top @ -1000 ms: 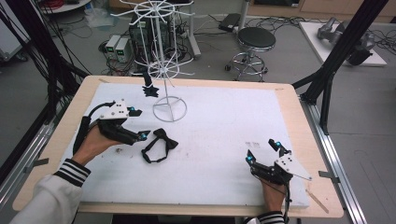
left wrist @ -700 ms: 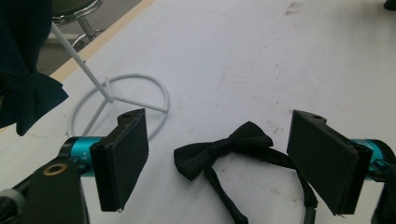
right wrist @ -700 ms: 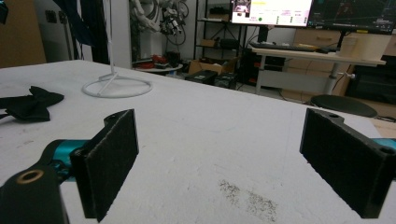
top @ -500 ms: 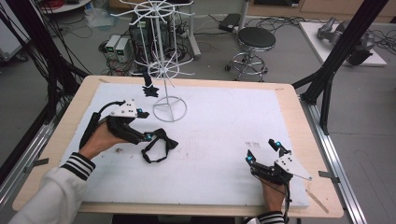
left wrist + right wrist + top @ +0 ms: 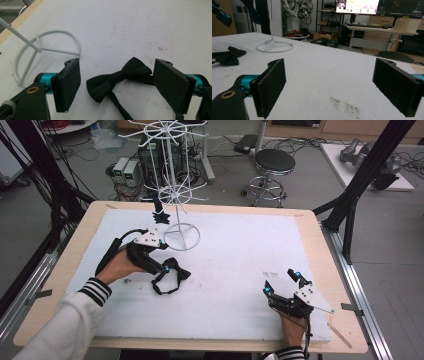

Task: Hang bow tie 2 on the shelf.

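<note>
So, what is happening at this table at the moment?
A person works with two hand-held grippers over a white foam-covered table. The left gripper is open, its jaws on either side of a black fabric bow tie lying flat beside the round base of a white wire stand; the pads are not pressing it. The right gripper rests open, apart, holding nothing.

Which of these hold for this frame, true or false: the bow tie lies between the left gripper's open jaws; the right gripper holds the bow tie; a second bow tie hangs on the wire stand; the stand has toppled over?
1. The bow tie lies between the left gripper's open jaws: true.
2. The right gripper holds the bow tie: false; its jaws are open with nothing between them.
3. A second bow tie hangs on the wire stand: true.
4. The stand has toppled over: false; it stands upright on the white mat.
</note>
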The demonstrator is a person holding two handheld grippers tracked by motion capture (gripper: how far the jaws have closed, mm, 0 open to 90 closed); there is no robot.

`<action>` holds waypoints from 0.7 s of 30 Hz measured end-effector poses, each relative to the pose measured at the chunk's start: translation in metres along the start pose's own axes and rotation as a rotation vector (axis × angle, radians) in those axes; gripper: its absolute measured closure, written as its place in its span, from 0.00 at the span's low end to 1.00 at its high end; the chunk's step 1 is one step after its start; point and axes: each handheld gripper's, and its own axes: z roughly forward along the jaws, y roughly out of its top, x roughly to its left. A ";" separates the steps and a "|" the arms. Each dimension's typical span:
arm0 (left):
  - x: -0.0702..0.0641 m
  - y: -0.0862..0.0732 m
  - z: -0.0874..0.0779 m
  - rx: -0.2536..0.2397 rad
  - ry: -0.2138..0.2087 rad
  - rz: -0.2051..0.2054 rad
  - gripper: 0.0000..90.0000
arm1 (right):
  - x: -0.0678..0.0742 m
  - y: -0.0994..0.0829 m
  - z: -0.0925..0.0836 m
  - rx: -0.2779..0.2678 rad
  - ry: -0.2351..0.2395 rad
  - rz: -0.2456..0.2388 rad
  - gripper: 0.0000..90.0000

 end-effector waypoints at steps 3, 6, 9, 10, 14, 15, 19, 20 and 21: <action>0.000 0.001 0.005 0.022 -0.013 0.020 0.27 | 0.000 0.000 0.000 0.000 0.000 -0.001 0.12; -0.001 0.002 0.008 0.045 -0.014 0.040 0.29 | 0.000 0.000 0.000 -0.001 0.000 0.000 0.12; -0.001 0.004 0.011 0.061 -0.015 0.047 0.29 | 0.000 0.000 0.000 0.001 0.000 0.000 0.12; -0.001 0.004 0.011 0.067 -0.016 0.054 0.29 | 0.000 0.000 0.000 0.002 0.000 0.000 0.12; -0.002 0.005 0.014 0.089 -0.019 0.057 0.29 | 0.000 0.000 0.000 0.001 0.001 0.000 0.12; -0.002 0.005 0.015 0.096 -0.021 0.054 0.29 | 0.000 0.000 0.000 0.001 0.000 0.000 0.12; 0.001 0.005 0.020 0.150 -0.047 0.065 0.29 | 0.000 0.000 0.000 0.003 0.000 0.002 0.12; 0.001 0.005 0.021 0.150 -0.050 0.056 0.29 | 0.000 0.000 0.000 0.002 -0.001 -0.001 0.12; 0.001 0.006 0.022 0.162 -0.054 0.066 0.30 | 0.000 0.000 0.000 0.002 -0.001 -0.001 0.12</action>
